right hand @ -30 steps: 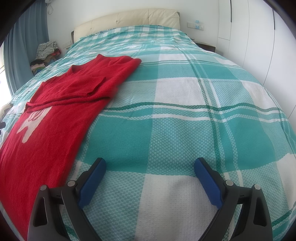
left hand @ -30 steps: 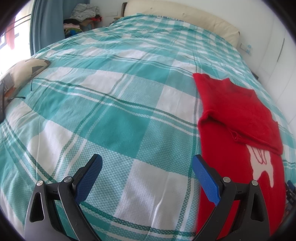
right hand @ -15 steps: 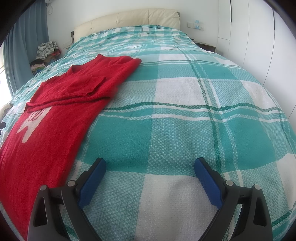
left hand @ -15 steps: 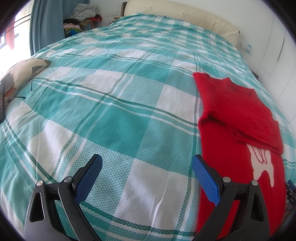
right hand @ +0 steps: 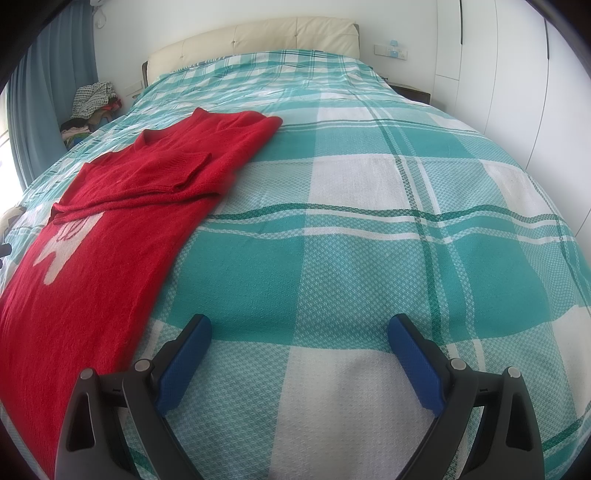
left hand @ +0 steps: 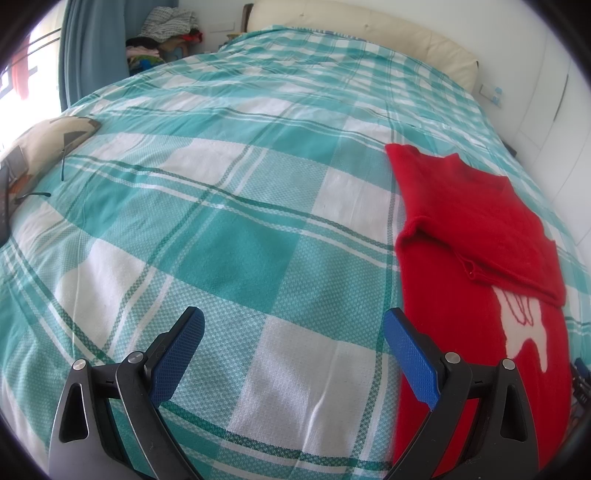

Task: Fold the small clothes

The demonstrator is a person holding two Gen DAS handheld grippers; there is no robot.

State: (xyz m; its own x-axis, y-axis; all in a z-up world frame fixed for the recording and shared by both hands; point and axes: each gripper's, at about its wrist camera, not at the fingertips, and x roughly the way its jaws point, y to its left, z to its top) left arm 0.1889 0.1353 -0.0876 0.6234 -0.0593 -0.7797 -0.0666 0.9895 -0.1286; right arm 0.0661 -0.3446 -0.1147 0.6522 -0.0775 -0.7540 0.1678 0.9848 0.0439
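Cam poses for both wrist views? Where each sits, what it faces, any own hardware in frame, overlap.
Left wrist: on the left tongs, low over the plaid bedspread, facing the headboard; red sweater at its right; both open blue-padded fingers show.
Right wrist: on the right tongs, same heading; sweater at its left; open fingers show.
Shared: sweater, bedspread, headboard, clothes pile by the curtain.

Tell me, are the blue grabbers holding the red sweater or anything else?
Nothing is held. The left gripper and the right gripper are both open over the checked bedspread, and the red sweater lies beside them, untouched.
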